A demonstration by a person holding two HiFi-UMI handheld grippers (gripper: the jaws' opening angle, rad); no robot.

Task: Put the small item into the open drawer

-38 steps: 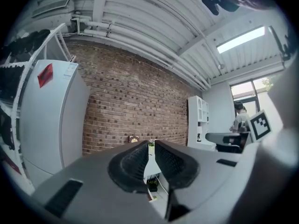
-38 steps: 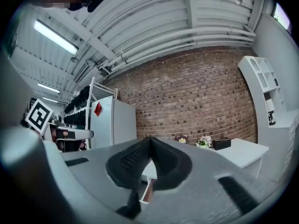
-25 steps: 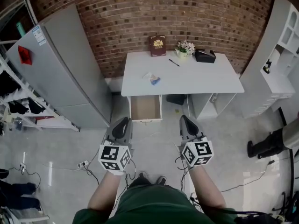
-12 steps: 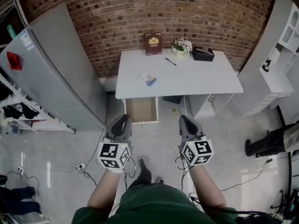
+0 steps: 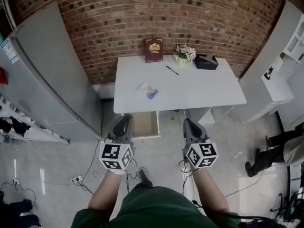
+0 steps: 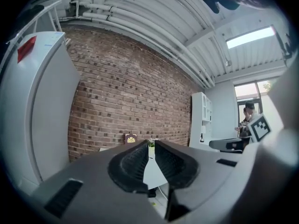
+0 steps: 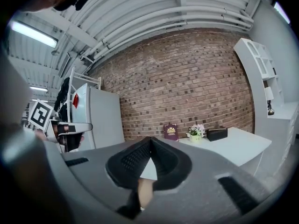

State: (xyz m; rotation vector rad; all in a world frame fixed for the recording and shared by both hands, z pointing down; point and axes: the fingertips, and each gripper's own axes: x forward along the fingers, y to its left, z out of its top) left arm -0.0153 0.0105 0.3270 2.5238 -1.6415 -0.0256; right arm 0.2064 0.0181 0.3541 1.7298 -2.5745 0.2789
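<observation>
The small item (image 5: 148, 90), a white and blue packet, lies on the white table (image 5: 199, 87), left of its middle. Below the table's front edge the open drawer (image 5: 144, 123) sticks out, with nothing visible inside. My left gripper (image 5: 123, 122) hovers over the floor right beside the drawer's left front corner. In the left gripper view (image 6: 149, 143) its jaws stand a narrow slit apart with nothing between them. My right gripper (image 5: 189, 124) hangs over the floor in front of the table. Its jaws are shut and hold nothing in the right gripper view (image 7: 150, 139).
At the table's back stand a dark red book (image 5: 153, 50), a small flower pot (image 5: 184, 53) and a black box (image 5: 205, 61), with a pen (image 5: 171, 70) nearby. A grey fridge (image 5: 47, 80) stands left, a white shelf unit (image 5: 285, 56) right. Cables (image 5: 80, 177) and a person's legs (image 5: 266, 158) are on the floor.
Both grippers have come closer to the table and drawer, side by side. The left one now reaches the drawer's front corner. The jaws look unchanged.
</observation>
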